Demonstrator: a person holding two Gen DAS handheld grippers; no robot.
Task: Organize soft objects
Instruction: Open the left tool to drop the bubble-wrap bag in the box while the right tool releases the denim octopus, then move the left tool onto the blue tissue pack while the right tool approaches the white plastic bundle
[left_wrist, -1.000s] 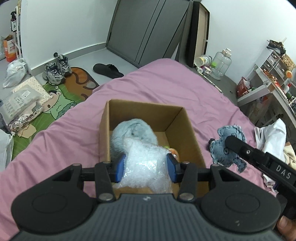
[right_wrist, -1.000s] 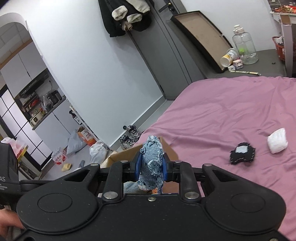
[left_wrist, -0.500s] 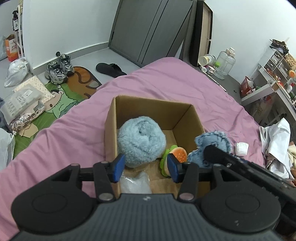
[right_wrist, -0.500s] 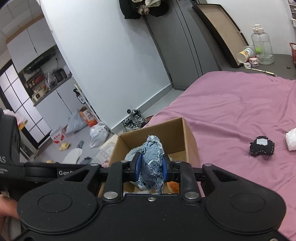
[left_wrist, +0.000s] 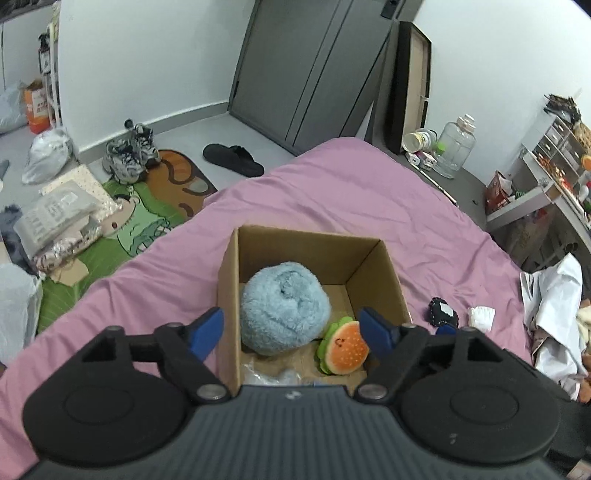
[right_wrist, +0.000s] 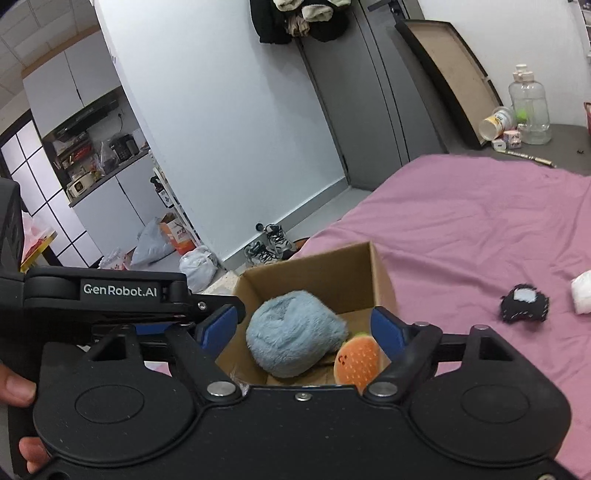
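My left hand-held gripper (left_wrist: 291, 330) tilts steeply down over the near edge of the cardboard box (left_wrist: 310, 240); its jaws are opening wide and nothing is between the blue pads. My right hand-held gripper (right_wrist: 308, 330) points more shallowly at the same box from the other side, its jaws also opening, empty. My fingers (right_wrist: 16, 387) wrap the left tool's handle at the left edge of the right wrist view.

Directly below the pads, inside the box, lies a clear crumpled plastic bag (left_wrist: 271, 374) at the near wall. Just ahead of it sit a fluffy light-blue ball (left_wrist: 284, 306) and, to its right and touching it, a small burger plush (left_wrist: 343, 349). The denim piece is hidden from me.

The box stands on a bed with a pink sheet (left_wrist: 351, 192). Right of the box, apart from it, a black fabric patch (right_wrist: 524, 304) and a white wad (right_wrist: 583, 291) lie on the sheet.

Farther off, on the floor left of the bed, I see a cartoon mat (left_wrist: 147, 218), sneakers (left_wrist: 129, 151) and a black slipper (left_wrist: 232, 158), then grey wardrobe doors (left_wrist: 314, 74) and a clear water jug (left_wrist: 456, 146).
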